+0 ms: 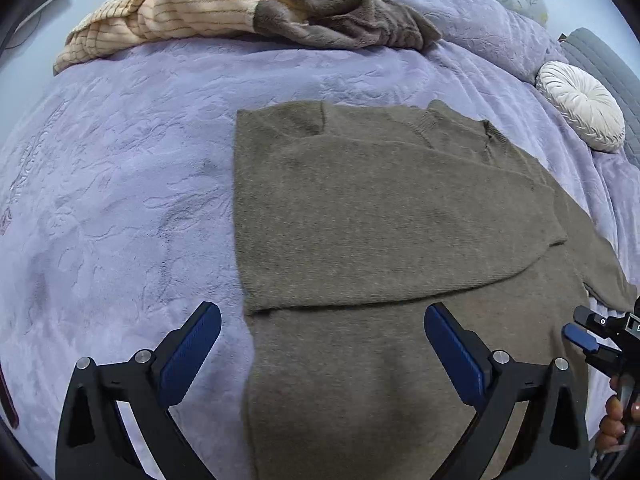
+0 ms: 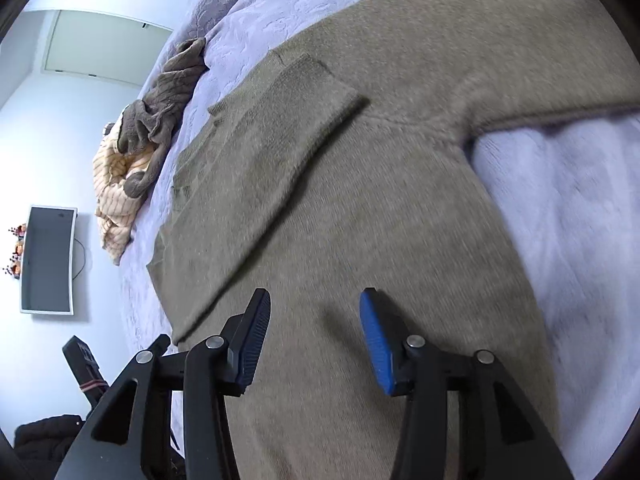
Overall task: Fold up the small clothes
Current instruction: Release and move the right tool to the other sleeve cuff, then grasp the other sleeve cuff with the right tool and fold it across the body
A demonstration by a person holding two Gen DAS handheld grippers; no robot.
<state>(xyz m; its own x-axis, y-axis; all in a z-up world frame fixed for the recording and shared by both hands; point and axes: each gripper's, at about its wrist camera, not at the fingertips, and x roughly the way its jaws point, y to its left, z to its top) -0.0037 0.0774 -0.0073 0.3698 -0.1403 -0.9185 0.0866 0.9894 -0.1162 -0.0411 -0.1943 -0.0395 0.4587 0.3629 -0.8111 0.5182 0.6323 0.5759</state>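
Observation:
An olive-brown knit sweater [image 1: 380, 240] lies flat on the lavender bedspread [image 1: 120, 200]. One sleeve is folded across its chest. My left gripper [image 1: 322, 316] is open and empty, hovering over the sweater's lower left edge. My right gripper [image 2: 316, 300] is open and empty, hovering over the sweater's body [image 2: 360, 200]. The other sleeve stretches out to the upper right in the right wrist view [image 2: 540, 92]. The right gripper also shows at the right edge of the left wrist view [image 1: 588, 332].
A heap of cream striped and grey-brown plush clothes [image 1: 224, 8] lies at the far side of the bed. A round white cushion [image 1: 580, 104] sits at the right. A wall screen [image 2: 48, 260] hangs beyond the bed.

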